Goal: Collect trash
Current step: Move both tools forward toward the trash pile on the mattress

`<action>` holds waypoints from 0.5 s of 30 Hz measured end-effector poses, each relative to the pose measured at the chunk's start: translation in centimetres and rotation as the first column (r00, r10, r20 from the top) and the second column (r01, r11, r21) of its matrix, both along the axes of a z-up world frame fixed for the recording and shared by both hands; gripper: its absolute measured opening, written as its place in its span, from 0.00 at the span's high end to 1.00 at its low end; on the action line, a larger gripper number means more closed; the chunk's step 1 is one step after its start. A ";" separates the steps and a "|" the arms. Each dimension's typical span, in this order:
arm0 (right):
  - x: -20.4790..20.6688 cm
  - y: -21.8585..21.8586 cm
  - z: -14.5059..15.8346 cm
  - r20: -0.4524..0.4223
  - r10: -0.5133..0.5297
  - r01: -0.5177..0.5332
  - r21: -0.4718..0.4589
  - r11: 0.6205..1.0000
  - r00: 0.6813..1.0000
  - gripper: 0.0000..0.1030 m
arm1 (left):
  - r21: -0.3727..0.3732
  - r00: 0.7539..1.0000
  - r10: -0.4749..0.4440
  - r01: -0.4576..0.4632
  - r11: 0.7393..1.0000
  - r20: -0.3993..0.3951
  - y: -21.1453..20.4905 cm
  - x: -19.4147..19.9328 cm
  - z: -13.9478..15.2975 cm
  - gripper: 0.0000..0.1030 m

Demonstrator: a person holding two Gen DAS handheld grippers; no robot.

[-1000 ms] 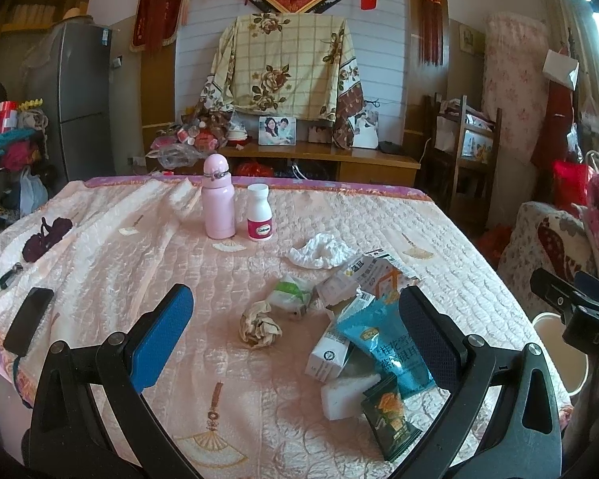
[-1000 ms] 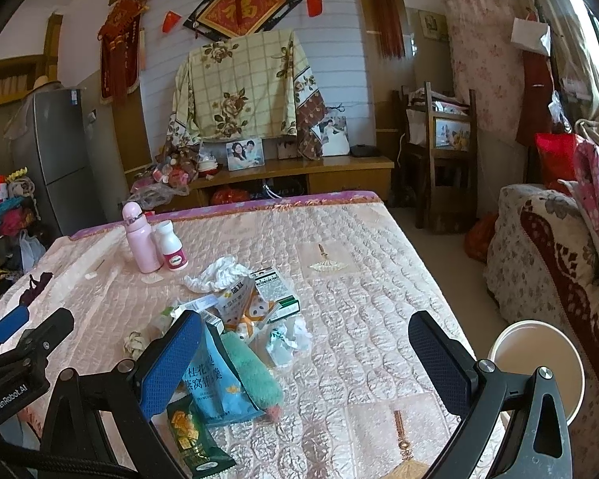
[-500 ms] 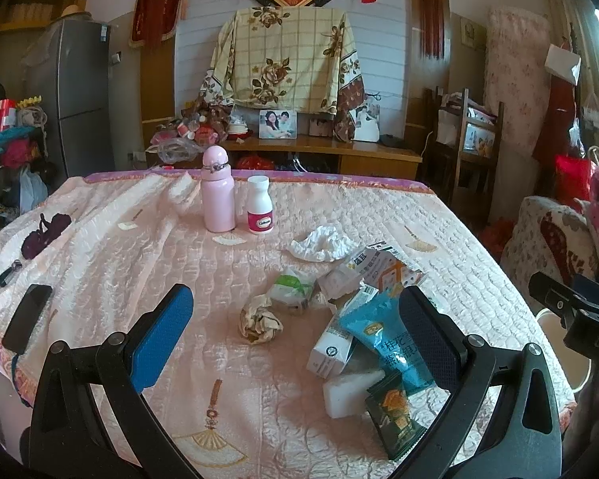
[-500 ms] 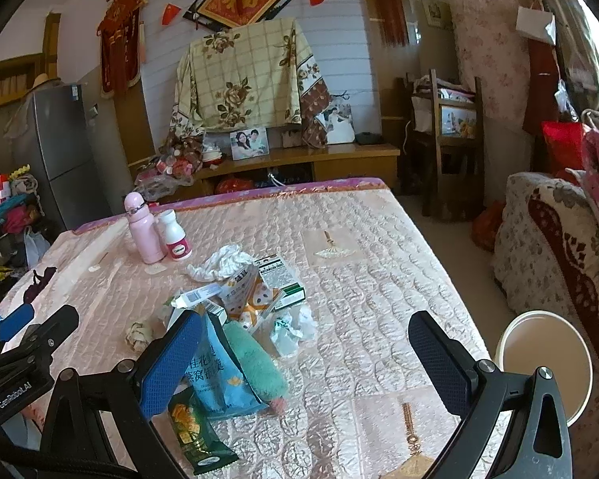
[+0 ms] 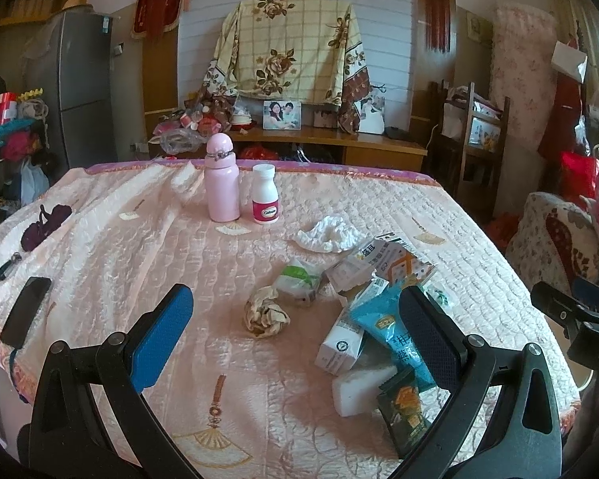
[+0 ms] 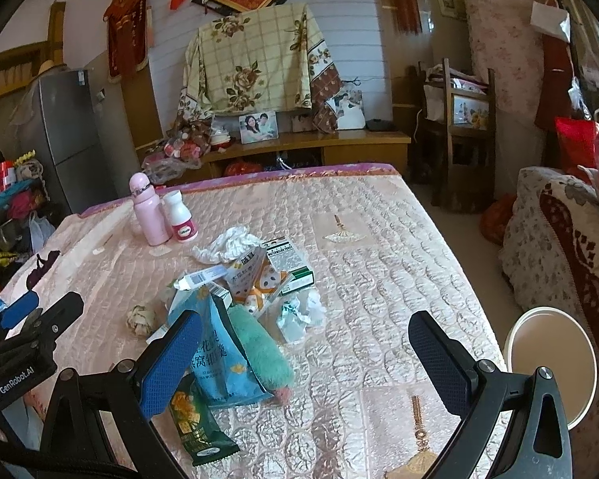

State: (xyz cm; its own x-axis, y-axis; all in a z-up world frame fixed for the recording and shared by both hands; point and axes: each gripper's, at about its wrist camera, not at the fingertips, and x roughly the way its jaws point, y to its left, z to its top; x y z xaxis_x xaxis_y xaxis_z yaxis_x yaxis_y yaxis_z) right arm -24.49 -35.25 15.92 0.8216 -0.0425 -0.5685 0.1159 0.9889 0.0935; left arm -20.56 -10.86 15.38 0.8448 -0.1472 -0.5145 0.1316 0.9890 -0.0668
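Observation:
A pile of trash lies on the quilted table (image 5: 100, 247): a crumpled brown paper ball (image 5: 265, 312), a blue snack bag (image 5: 395, 329), a dark green packet (image 5: 405, 411), a white carton (image 5: 339, 345), a white foam block (image 5: 361, 389), a crumpled white tissue (image 5: 327, 233). My left gripper (image 5: 295, 331) is open and empty, above the near part of the table. My right gripper (image 6: 305, 355) is open and empty, over the blue snack bag (image 6: 215, 359), a teal plush thing (image 6: 261, 347) and the green packet (image 6: 193, 423). A white round bin (image 6: 551, 359) stands beside the table at the right.
A pink bottle (image 5: 221, 177) and a white pill bottle (image 5: 264, 199) stand at the far side of the table. A black phone (image 5: 26, 316) and a dark hair tie (image 5: 44, 225) lie at the left. A patterned sofa (image 6: 571, 247) is on the right.
Both grippers have shifted slightly forward and tilted, so the trash pile sits a little lower in each view. Both stay open and empty.

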 end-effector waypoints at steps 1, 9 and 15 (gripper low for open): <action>0.0 0.1 -0.1 -0.001 0.001 -0.001 -0.001 1.000 1.000 0.01 | -0.001 1.000 0.001 -0.001 1.000 -0.003 0.0 0.1 -0.1 0.01; 0.5 0.1 -0.7 -0.022 0.009 -0.009 0.002 1.000 1.000 0.01 | 0.001 1.000 0.004 -0.004 1.000 -0.021 0.2 0.5 -0.6 0.01; 0.8 0.2 -1.2 -0.038 0.025 -0.025 -0.002 1.000 0.999 0.01 | 0.001 0.999 0.009 -0.009 1.000 -0.036 0.3 1.0 -1.0 0.01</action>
State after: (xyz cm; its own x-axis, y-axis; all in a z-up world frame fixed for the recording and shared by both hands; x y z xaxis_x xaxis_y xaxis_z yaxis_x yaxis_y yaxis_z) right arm -23.64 -35.06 14.71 0.8002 -0.0237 -0.5992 0.0947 0.9917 0.0873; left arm -19.51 -10.56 14.36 0.8272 -0.1392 -0.5444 0.1205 0.9902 -0.0700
